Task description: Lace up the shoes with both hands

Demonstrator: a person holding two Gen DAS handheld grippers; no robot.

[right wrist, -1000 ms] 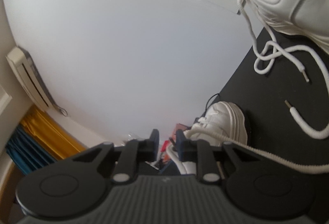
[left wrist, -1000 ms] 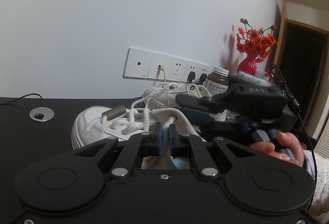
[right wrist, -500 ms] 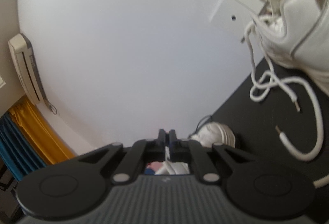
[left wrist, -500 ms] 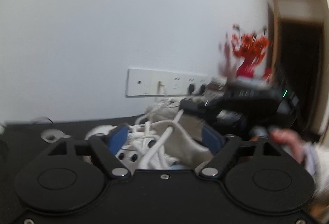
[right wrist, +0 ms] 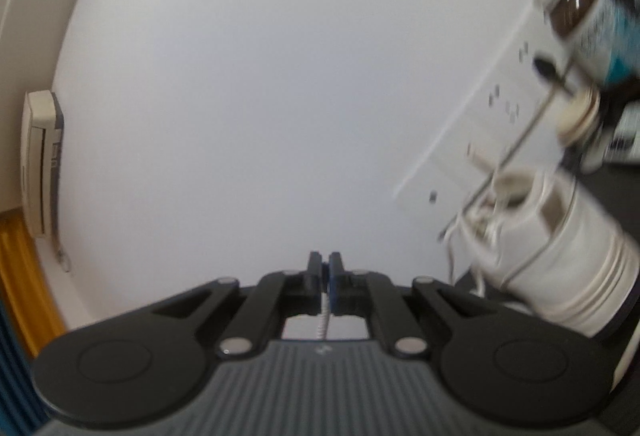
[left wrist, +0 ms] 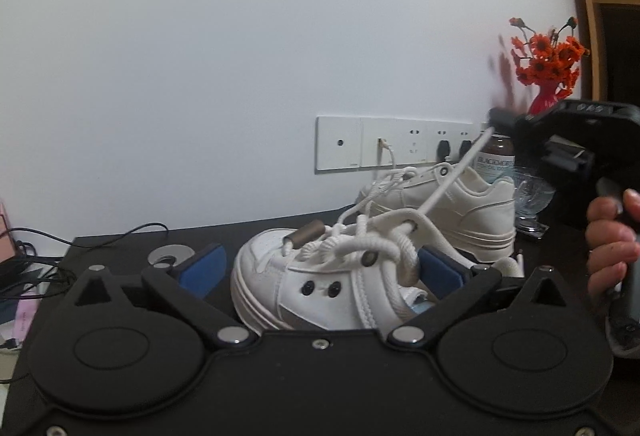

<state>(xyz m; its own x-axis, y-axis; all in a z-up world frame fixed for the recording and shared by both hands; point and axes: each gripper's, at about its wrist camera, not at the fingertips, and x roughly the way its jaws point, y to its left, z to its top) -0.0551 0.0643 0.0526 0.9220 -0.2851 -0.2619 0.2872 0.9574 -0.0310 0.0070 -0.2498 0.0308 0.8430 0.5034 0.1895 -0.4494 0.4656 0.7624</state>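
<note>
A white sneaker sits on the black table, between the wide-open fingers of my left gripper, which holds nothing. A white lace runs taut from the shoe's top eyelet up and right to my right gripper, which is shut on the lace end. In the right wrist view the right gripper is shut with the lace pinched between its pads, raised and pointing at the wall. A second white sneaker stands behind, with loose laces; it also shows in the right wrist view.
A brown supplement bottle, a glass bowl and a red vase of orange flowers stand at the back right. A socket strip is on the wall. A cable grommet and cables are at left.
My left gripper opened from shut and now frames the shoe. My right gripper closed on the lace and pulled it up and to the right, drawing it taut.
</note>
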